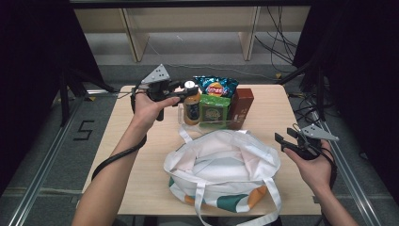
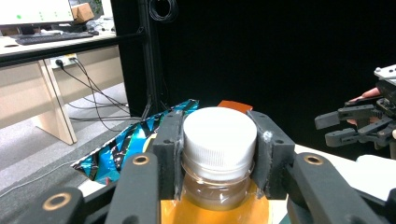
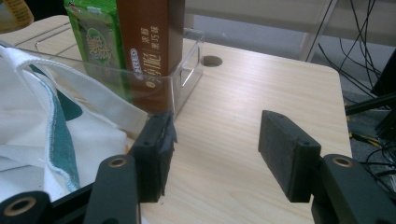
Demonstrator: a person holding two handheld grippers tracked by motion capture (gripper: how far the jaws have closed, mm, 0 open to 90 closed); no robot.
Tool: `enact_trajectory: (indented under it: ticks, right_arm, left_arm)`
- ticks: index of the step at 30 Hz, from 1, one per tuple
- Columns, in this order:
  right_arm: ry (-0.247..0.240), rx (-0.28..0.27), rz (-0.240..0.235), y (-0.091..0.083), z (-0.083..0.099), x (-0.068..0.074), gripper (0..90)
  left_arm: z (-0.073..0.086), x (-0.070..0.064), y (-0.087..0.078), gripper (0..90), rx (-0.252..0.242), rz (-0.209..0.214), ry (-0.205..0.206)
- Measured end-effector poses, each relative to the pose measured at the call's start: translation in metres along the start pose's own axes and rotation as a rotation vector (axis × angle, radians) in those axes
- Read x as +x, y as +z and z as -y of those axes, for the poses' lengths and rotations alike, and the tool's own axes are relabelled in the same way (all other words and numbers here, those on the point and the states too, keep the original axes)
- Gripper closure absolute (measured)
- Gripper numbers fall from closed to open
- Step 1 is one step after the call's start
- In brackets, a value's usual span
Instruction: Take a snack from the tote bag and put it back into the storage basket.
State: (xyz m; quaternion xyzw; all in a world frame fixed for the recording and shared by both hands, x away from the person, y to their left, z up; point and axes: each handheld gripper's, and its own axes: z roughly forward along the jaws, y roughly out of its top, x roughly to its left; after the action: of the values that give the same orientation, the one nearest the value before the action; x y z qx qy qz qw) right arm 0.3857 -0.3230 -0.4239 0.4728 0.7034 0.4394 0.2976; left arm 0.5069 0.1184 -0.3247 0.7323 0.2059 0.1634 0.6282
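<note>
High view: my left forearm extends forward, left gripper (image 1: 181,89) clamping the bottle (image 1: 191,107) cap inside what appears to be a clear bin (image 1: 212,124); right gripper (image 1: 283,141) hovers spread beside the tote bag (image 1: 221,165).

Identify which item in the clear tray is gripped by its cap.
The amber bottle at the tray's left end: the left gripper clamps its white cap.

The bottle (image 2: 218,163) is being cut off below its shoulder by the left gripper view's bottom edge; the blue snack bag (image 2: 126,144) is being partly hidden behind one jaw.
</note>
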Motion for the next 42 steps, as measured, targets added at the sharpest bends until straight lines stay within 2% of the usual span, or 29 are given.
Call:
enact_trajectory:
  ticks: [1,3,4,6,8,17,19,21,24,27,29,31,34,36,39,42]
  right_arm:
    - [0.010,0.002,-0.001,0.000,0.000,0.001,45.9]
    - [-0.009,0.000,0.001,0.000,0.000,-0.001,45.9]
    - [-0.001,0.000,0.001,0.000,0.000,-0.001,45.8]
    - [-0.028,0.000,0.008,0.000,0.001,-0.003,45.7]
    - [-0.006,0.002,0.012,0.000,0.000,-0.001,45.7]
    - [-0.007,0.010,0.006,0.000,0.001,-0.001,45.6]
    - [-0.008,0.001,0.017,0.000,0.001,-0.001,45.6]
    - [0.009,0.007,0.003,-0.001,0.000,0.000,45.6]
    - [-0.036,-0.004,0.011,0.000,0.001,-0.003,45.6]
    - [0.009,0.003,0.008,0.000,0.001,0.000,45.6]
    - [-0.009,0.005,0.006,0.000,0.001,-0.001,45.6]
    - [0.002,0.007,0.004,0.000,0.001,0.000,45.6]
    - [-0.008,-0.003,0.016,0.001,0.001,-0.001,45.6]
    - [0.007,-0.009,0.015,0.001,0.002,0.000,45.6]
    - [0.001,0.004,0.001,0.000,0.001,0.000,45.6]
    - [0.003,-0.017,0.019,0.001,0.002,0.000,45.6]
  left_arm:
    - [0.000,0.000,0.001,58.8,-0.001,0.000,-0.003]
    - [0.001,0.001,0.001,58.8,0.007,-0.002,0.002]
    - [0.001,0.001,0.002,58.9,0.005,-0.001,-0.001]
    - [0.002,0.002,0.002,58.8,0.005,0.000,-0.007]
    - [0.002,0.004,0.003,58.9,0.009,-0.002,-0.004]
    - [0.004,0.011,0.002,58.9,0.012,-0.018,-0.019]
    - [0.005,0.013,0.003,58.8,0.017,-0.018,-0.017]
    - [0.007,0.014,0.003,58.9,0.024,-0.021,-0.017]
    - [0.009,0.015,0.004,58.9,0.027,-0.026,-0.013]
    - [0.011,0.016,0.004,58.9,0.032,-0.027,-0.016]
    - [0.011,0.017,0.005,58.8,0.030,-0.028,-0.020]
    - [0.011,0.018,0.005,58.9,0.031,-0.030,-0.019]
    - [0.010,0.019,0.005,58.8,0.032,-0.031,-0.024]
    - [0.010,0.021,0.006,58.8,0.032,-0.031,-0.025]
    - [0.010,0.022,0.007,58.8,0.037,-0.033,-0.020]
    - [0.011,0.023,0.008,58.8,0.036,-0.032,-0.023]
